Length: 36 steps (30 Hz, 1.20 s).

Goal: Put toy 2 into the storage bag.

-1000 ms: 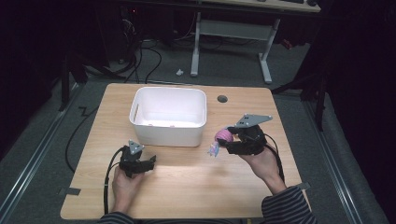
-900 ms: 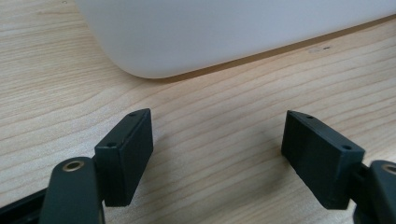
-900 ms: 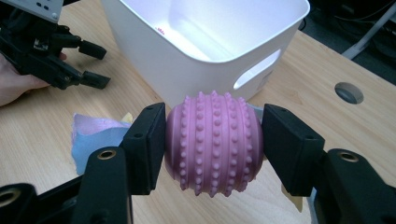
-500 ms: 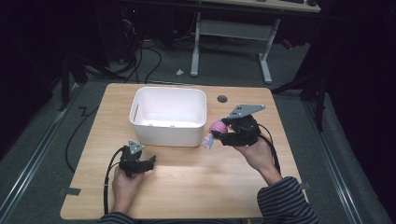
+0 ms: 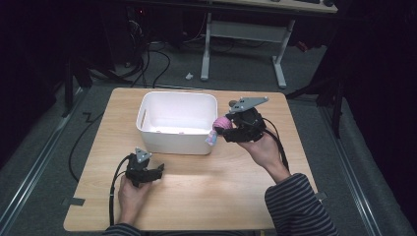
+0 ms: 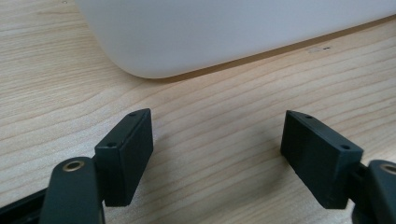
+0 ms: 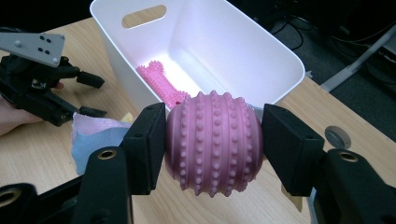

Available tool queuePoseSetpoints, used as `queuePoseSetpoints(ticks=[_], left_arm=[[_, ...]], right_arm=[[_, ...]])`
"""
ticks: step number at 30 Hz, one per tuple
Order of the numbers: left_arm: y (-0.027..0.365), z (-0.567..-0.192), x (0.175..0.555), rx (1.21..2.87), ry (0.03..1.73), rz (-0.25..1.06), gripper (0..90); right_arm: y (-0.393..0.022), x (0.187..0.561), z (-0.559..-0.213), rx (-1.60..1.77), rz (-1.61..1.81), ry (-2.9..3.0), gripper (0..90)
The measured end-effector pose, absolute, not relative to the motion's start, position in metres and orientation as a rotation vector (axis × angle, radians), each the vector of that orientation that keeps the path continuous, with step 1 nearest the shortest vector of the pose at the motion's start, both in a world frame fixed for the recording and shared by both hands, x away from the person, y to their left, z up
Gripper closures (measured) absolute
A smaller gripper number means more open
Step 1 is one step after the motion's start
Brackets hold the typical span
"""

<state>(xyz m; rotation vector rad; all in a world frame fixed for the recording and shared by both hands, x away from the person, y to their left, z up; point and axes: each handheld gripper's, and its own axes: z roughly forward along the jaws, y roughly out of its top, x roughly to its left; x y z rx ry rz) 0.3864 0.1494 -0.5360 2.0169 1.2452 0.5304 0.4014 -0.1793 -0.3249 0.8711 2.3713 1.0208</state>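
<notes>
Dim room, pale wooden table (image 5: pixel 206 191) with a white bin (image 5: pixel 177 123). My right gripper (image 7: pixel 214 144) grips a pink studded ball (image 7: pixel 214 142) — left gripper (image 6: pixel 217 156) rests spread, empty.

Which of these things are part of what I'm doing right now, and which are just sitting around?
In play:
right gripper, shut on the pink ball
white bin

Lying about:
pink bone toy in the bin
cloth hanging below the ball
left gripper, open
</notes>
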Motion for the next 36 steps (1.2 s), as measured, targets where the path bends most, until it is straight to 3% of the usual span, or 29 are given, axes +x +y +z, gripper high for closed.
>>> queuePoseSetpoints(ticks=[36], left_arm=[[0.150,-0.536,0.386,2.016,1.244,0.529,25.2]], right_arm=[[-0.123,0.452,-0.328,0.876,0.924,2.422,42.5]])
